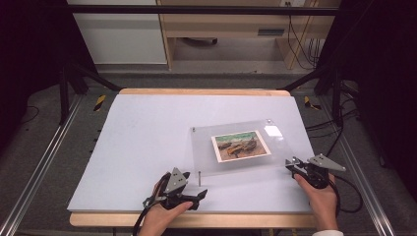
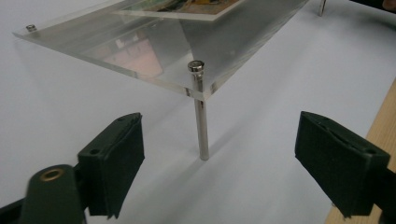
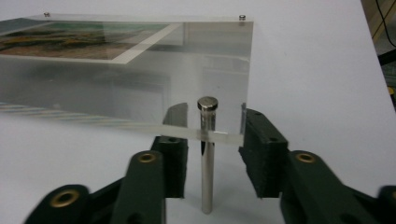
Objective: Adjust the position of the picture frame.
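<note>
A clear acrylic panel [image 1: 206,147] holding a landscape picture [image 1: 241,146] stands on thin metal corner posts on the white table top [image 1: 147,147]. My left gripper [image 1: 199,194] rests near the front edge, just short of the panel's near left post [image 1: 199,177]. In the left gripper view the left gripper [image 2: 224,140] is wide open, with that post [image 2: 201,121] standing ahead between the jaws. My right gripper [image 1: 291,164] is at the panel's near right corner. In the right gripper view the right gripper [image 3: 217,140] straddles that corner's post [image 3: 207,186], with a gap on each side.
A wooden strip [image 1: 196,220] edges the table at the front. Metal rails [image 1: 44,157] run along both sides. Cables [image 1: 344,123] lie on the floor at the right. A wooden cabinet [image 1: 221,29] stands beyond the far edge.
</note>
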The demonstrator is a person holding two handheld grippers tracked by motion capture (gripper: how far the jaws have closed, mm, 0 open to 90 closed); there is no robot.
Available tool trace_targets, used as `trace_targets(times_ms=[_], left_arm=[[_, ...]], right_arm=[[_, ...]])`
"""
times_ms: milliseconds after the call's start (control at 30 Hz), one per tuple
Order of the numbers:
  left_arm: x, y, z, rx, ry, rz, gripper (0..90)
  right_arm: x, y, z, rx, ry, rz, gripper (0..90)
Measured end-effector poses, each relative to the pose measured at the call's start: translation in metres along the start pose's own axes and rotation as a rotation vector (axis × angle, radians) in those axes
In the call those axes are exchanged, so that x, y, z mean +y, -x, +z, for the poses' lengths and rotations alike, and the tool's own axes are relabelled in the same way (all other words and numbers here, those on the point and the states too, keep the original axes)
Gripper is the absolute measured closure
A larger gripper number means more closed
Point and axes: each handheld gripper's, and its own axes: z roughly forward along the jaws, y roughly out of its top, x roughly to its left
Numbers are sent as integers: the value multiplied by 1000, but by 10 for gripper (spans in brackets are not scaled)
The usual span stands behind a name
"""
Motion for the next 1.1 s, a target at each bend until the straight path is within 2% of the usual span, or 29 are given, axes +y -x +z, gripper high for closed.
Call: trace_targets(times_ms=[33,133,300,433,467,533,567,633,733,767,800,833,967,1100], left_arm=[[0,0,0,2,4,-6,165],[0,1,0,13,15,-14,263],[1,1,2,40,24,-28,349],[0,0,8,47,29,-70,474],[0,-1,9,47,32,-73,474],[1,-2,12,42,42,-86,557],[2,-2,13,37,62,-100,557],[5,-3,14,50,104,-102,643],[5,-3,15,41,120,-113,695],[4,-4,16,33,137,-135,740],[4,-4,16,33,137,-135,762],[4,-7,17,16,151,-173,780],[5,-7,17,15,161,-173,836],[8,-9,15,13,165,-169,840]], right_arm=[[1,-1,2,3,-8,-5,695],[0,-3,4,19,4,-12,844],[1,-1,3,36,30,-1,846],[4,-1,0,48,58,30,844],[4,-1,0,48,58,30,844],[5,-2,-1,56,62,49,842],[6,-1,-1,58,63,52,841],[6,-1,-1,61,58,55,840],[5,-1,-1,63,58,55,840],[6,-1,-1,63,59,57,840],[6,-1,-1,63,59,57,840],[5,-1,-1,61,54,56,840],[5,-1,-1,64,58,62,838],[6,-1,-1,68,78,75,834]])
